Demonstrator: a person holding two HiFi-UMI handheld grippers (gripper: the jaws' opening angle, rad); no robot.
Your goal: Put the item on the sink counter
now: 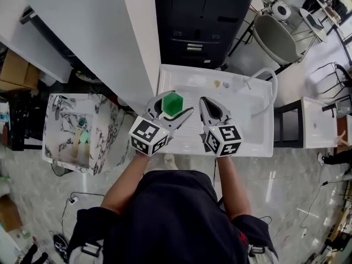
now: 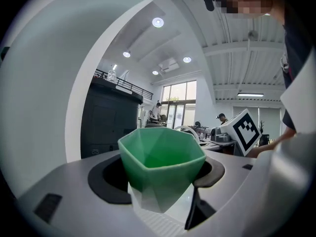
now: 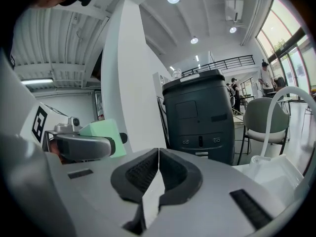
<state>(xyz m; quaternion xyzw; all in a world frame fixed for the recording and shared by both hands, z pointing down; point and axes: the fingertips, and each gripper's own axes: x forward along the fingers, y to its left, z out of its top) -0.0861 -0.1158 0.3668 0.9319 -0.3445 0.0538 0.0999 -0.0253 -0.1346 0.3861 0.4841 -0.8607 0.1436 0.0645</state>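
A green faceted cup sits between the jaws of my left gripper, which is shut on it above the left end of the white sink counter. In the left gripper view the cup fills the space between the jaws, mouth toward the camera. My right gripper hangs just right of it over the counter, shut with nothing in it. The right gripper view shows its pads pressed together, with the green cup and the left gripper off to the left.
The counter holds a sink basin with a curved white faucet at the right. A tall white panel and a black cabinet stand behind. A marble-patterned stand is at the left, a chair at the back right.
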